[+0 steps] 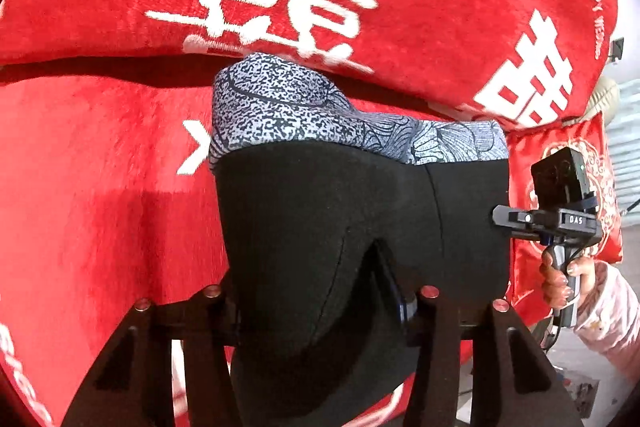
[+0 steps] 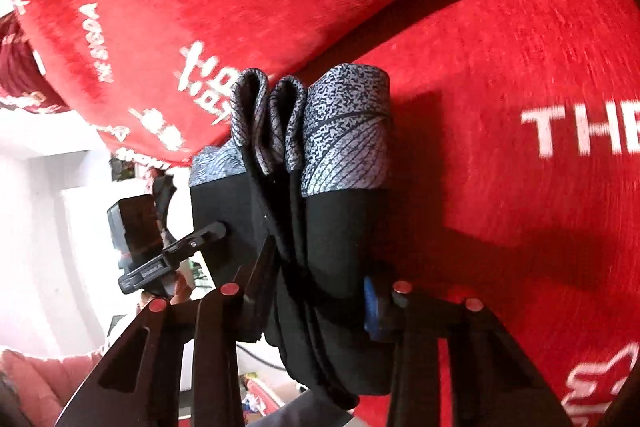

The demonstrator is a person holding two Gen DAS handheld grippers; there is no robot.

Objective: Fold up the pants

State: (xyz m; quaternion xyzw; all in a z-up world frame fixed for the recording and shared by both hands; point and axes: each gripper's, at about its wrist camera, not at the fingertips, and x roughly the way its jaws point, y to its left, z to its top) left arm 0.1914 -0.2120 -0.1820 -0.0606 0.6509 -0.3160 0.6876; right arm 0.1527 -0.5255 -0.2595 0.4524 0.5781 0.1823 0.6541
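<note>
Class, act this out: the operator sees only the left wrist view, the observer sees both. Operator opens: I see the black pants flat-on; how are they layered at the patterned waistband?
Observer: Edge-on in the right wrist view, the pants show several folds side by side at the waistband.
Operator: Is the right gripper clamped on them?
Observer: Yes; the right gripper has the bunched black fabric between its fingers.
Operator: Any print beyond it?
Observer: White letters reading THE on the red blanket.

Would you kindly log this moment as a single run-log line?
step: fold pants | pants: folded bundle, held above red blanket | left gripper: shut on pants | right gripper: shut on pants
</note>
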